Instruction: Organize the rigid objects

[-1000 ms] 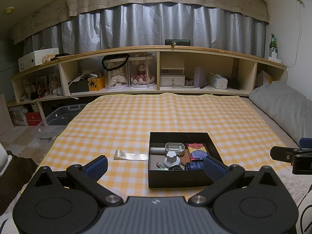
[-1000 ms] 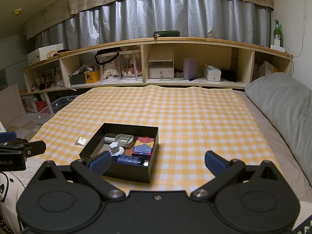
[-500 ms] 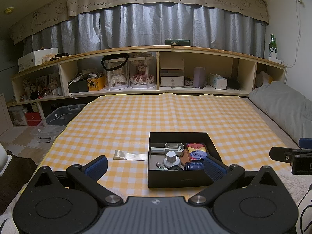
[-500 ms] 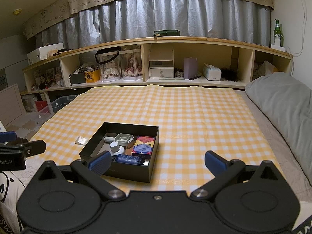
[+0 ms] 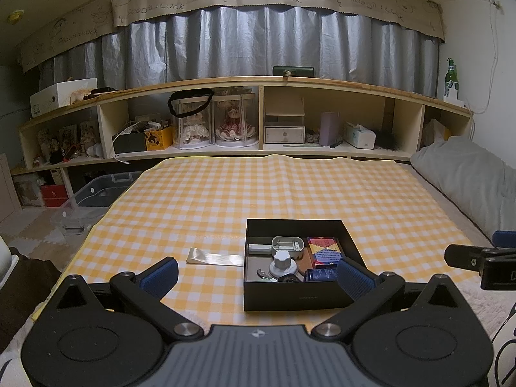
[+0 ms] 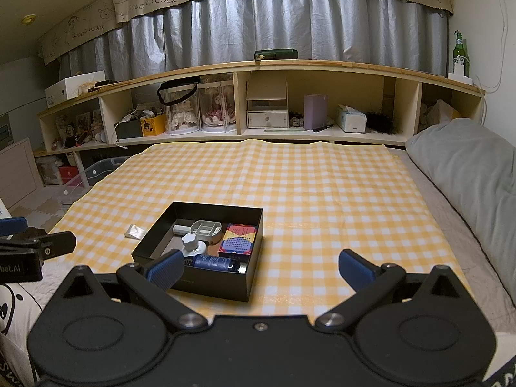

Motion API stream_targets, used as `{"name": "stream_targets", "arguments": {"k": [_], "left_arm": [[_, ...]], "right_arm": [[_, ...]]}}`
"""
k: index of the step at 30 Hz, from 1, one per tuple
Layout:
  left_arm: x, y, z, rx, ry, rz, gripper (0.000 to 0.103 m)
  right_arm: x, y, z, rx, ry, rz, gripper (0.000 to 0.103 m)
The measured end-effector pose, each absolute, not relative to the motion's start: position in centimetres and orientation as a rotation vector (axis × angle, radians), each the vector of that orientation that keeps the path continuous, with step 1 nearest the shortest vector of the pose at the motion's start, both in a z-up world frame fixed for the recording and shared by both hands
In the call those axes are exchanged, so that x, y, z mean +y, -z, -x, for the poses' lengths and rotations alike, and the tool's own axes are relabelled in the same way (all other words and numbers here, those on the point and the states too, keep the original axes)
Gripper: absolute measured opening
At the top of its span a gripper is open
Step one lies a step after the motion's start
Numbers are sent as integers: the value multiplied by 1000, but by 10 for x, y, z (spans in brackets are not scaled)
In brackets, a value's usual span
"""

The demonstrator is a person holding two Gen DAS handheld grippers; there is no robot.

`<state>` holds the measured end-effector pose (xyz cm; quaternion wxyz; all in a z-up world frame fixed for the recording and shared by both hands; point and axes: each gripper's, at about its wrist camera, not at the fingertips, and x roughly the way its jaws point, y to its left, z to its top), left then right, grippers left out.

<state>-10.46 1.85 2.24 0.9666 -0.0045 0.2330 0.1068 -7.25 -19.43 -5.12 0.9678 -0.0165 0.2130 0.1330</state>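
Note:
A black open box [image 5: 351,242] [image 6: 154,238] sits on the yellow checked cloth [image 5: 290,190] [image 6: 322,193]. Inside lie a red patterned card box [image 5: 323,251] [image 6: 239,239], a dark blue can [image 5: 319,274] [image 6: 214,262], a white knob piece [image 5: 282,262] [image 6: 191,245], a grey oval holder [image 5: 287,245] [image 6: 206,228] and other small items. A clear plastic strip [image 5: 214,258] [image 6: 134,231] lies on the cloth left of the box. My left gripper [image 5: 256,274] is open, hovering before the box's near wall. My right gripper [image 6: 261,266] is open, empty, right of the box.
A long wooden shelf [image 5: 258,80] [image 6: 258,63] with dolls, boxes and tissues runs along the back under grey curtains. A grey pillow [image 5: 467,174] [image 6: 471,164] lies at the right. A clear bin [image 5: 93,200] stands on the floor at the left.

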Motion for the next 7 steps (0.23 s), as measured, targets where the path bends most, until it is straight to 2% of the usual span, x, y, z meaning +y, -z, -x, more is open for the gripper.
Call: {"name": "stream_targets", "arguments": {"k": [7], "left_arm": [[18, -24, 104, 478, -221, 11, 103]], "right_arm": [[-194, 51, 72, 431, -269, 33, 103]]}}
